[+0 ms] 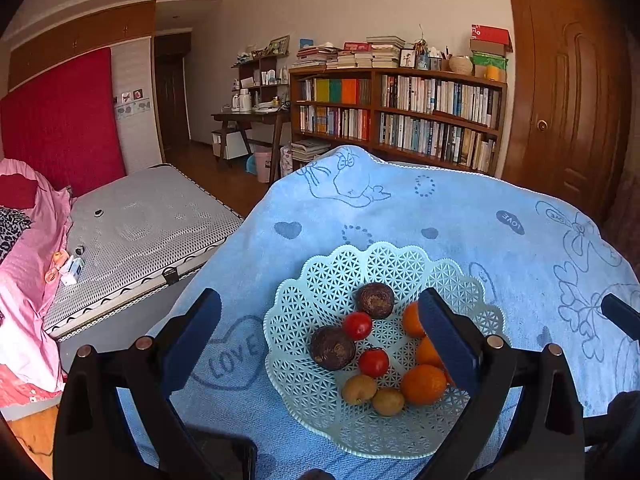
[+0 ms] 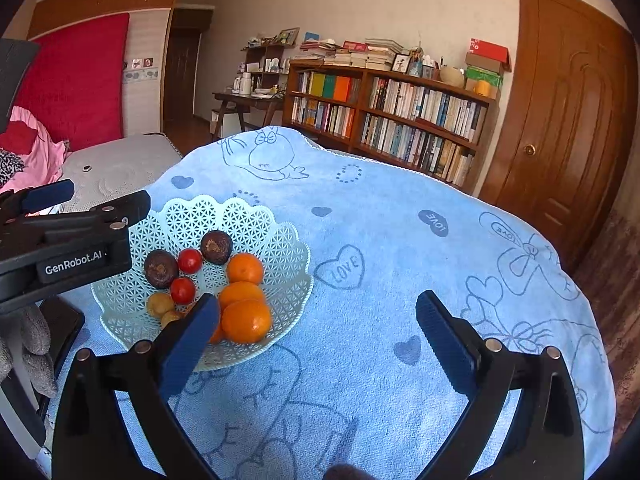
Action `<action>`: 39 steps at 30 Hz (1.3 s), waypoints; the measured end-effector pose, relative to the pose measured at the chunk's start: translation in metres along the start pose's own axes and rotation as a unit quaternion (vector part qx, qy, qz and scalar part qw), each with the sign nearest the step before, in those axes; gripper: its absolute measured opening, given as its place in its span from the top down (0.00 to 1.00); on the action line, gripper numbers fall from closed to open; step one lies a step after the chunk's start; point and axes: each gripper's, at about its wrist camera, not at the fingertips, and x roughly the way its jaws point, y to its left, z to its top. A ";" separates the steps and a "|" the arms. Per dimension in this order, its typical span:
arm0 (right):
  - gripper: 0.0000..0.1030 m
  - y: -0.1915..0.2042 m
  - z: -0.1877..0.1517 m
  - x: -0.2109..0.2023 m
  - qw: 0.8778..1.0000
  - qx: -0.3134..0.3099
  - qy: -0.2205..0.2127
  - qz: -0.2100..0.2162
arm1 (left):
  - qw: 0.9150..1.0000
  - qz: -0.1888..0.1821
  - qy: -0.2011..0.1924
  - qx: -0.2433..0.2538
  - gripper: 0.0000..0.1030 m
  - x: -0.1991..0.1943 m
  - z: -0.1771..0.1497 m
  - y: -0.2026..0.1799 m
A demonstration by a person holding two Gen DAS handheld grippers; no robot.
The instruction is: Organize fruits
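A pale green lattice basket [image 1: 384, 264] sits on a blue towel-covered table [image 1: 460, 216]. It holds two dark brown round fruits [image 1: 375, 300], two red tomatoes [image 1: 357, 325], several oranges [image 1: 423, 384] and two small tan fruits [image 1: 359, 389]. My left gripper [image 1: 320, 300] hangs open just above the basket, nothing between its fingers. In the right wrist view the basket [image 2: 224, 216] lies at the left with the oranges [image 2: 246, 320] nearest. My right gripper [image 2: 318, 304] is open and empty over bare towel, its left finger [image 2: 192, 336] overlapping the basket's near rim.
The left gripper's black body [image 2: 72, 248] reaches in over the basket's left side, held by a grey-gloved hand [image 2: 36, 344]. A bed [image 1: 132, 232] stands left of the table, a full bookcase [image 1: 400, 108] behind it, a wooden door [image 1: 568, 92] at the right.
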 end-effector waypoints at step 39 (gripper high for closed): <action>0.05 0.026 -0.017 -0.007 0.996 -0.070 -0.003 -0.047 | 0.995 0.014 0.014 0.093 0.03 -0.014 -0.056 0.003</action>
